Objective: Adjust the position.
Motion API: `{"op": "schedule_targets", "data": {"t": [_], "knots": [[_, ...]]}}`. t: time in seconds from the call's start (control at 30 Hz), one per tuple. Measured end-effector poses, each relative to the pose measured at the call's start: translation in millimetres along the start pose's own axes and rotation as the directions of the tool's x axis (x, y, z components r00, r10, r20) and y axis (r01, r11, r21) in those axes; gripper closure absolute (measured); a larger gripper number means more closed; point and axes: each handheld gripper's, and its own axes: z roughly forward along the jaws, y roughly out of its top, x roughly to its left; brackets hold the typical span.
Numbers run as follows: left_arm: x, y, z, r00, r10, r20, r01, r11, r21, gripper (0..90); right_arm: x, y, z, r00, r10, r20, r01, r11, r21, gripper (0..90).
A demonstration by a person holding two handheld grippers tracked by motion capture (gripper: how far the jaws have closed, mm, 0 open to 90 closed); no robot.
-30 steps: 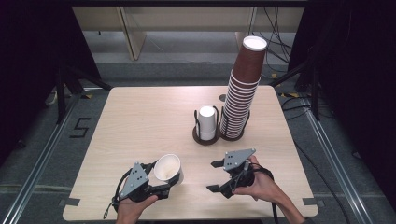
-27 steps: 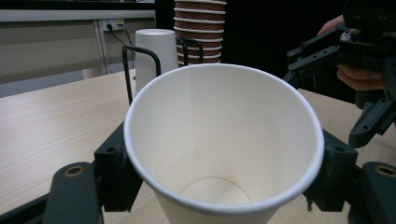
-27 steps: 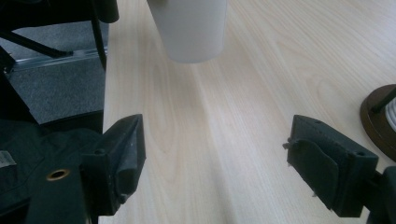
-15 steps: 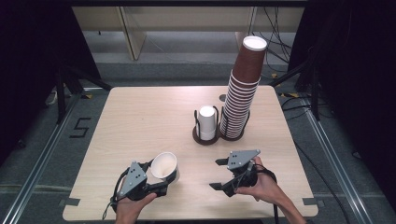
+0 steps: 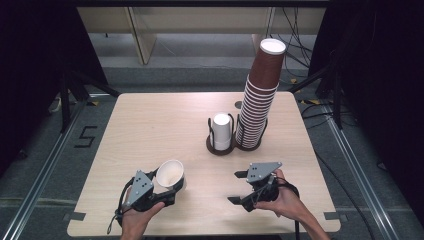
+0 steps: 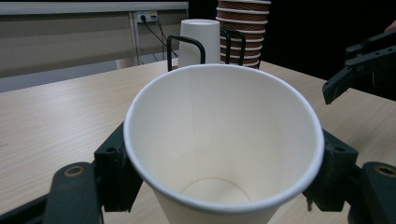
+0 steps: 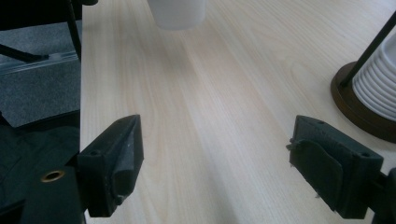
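My left gripper [image 5: 170,186] is shut on a white paper cup [image 5: 169,173] near the table's front left. The cup leans with its open mouth up and toward the gripper's camera. In the left gripper view both black pads [image 6: 111,164] press on the sides of the cup [image 6: 224,140], which has nothing in it. My right gripper [image 5: 236,187] hovers at the front right, turned toward the cup. It is open, its jaws have just been opening, and only bare table lies between them [image 7: 215,163]. The cup's base [image 7: 177,11] shows ahead of it.
A dark two-slot holder stands at the table's centre right. One slot holds short white upturned cups [image 5: 221,131], the other a tall leaning stack of brown cups [image 5: 260,100]. The wooden table [image 5: 150,125] stretches from the holder to its left edge. Cables lie on the floor behind.
The left gripper with the cup has shifted slightly to the left. The right gripper's jaws stand a little wider apart; the hand itself has hardly moved.
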Motion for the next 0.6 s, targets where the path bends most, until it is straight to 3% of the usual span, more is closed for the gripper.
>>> {"op": "schedule_targets", "data": {"t": [0.3, 0.6], "knots": [[9.0, -1.3, 0.2, 0.9989, 0.0, -0.046, 0.001, 1.0, 0.009, 26.4, -1.3, -6.8, -5.6, 0.9999, 0.006, 0.015, -0.006, 1.0, 0.002, 18.3], [11.1, -1.2, 0.0, 0.9983, -0.004, -0.059, 0.005, 1.0, 0.006, 26.4, -1.3, -12.2, -10.5, 0.9995, 0.018, 0.025, -0.018, 1.0, 0.001, 18.3]]}}
